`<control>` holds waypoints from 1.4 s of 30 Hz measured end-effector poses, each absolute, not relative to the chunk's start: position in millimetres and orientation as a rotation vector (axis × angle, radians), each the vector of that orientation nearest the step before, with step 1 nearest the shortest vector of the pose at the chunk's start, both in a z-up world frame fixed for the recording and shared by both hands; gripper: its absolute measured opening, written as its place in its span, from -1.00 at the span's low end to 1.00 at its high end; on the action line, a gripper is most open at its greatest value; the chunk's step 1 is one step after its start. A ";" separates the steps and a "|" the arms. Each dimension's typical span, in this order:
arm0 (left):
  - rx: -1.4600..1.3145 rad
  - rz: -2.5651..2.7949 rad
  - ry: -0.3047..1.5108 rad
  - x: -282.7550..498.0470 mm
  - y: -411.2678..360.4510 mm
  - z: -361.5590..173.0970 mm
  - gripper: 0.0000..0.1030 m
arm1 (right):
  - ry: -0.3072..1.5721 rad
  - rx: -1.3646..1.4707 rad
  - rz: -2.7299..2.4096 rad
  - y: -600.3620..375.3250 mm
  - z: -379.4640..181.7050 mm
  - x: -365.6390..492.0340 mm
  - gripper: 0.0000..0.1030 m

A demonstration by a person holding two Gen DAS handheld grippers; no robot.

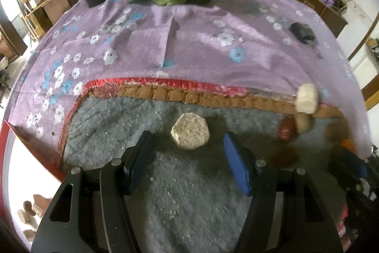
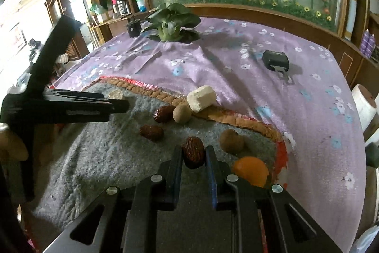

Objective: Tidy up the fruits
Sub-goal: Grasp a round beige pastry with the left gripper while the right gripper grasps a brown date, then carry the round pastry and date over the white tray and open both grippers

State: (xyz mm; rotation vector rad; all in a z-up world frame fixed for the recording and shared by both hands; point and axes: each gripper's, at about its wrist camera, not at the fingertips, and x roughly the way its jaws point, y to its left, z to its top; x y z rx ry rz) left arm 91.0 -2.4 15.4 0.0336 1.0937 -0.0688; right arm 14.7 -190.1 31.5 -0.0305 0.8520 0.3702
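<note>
The right gripper has its jaws clamped on a red date near the mat's front edge; the left gripper gapes wide, a pale hexagonal block lying just beyond its fingertips.

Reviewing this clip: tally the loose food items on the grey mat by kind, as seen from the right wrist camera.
Red dates: 3, one clamped in the right gripper
Round brown fruits: 2
Orange fruit: 1
Pale hexagonal blocks: 2, one by the left gripper, whose jaws are open
Total: 8
</note>
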 end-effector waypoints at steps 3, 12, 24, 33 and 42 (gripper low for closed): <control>0.020 -0.077 1.067 89.6 0.8 16.4 -0.04 | 0.853 -0.029 0.374 -189.5 33.0 13.3 -0.64; -0.033 -0.111 1.031 63.2 16.5 30.5 -0.43 | 0.839 -0.036 0.399 -173.3 41.3 -7.8 -0.64; 0.027 -0.102 0.925 -16.1 40.0 61.5 -0.43 | 0.833 0.012 0.477 -132.3 45.8 -46.2 -0.64; 0.006 -0.054 0.889 -52.3 83.6 72.5 -0.42 | 0.833 -0.027 0.576 -77.2 50.4 -65.9 -0.64; -0.060 0.027 0.885 -80.7 143.1 75.3 -0.42 | 0.816 -0.074 0.669 -21.0 60.9 -76.2 -0.64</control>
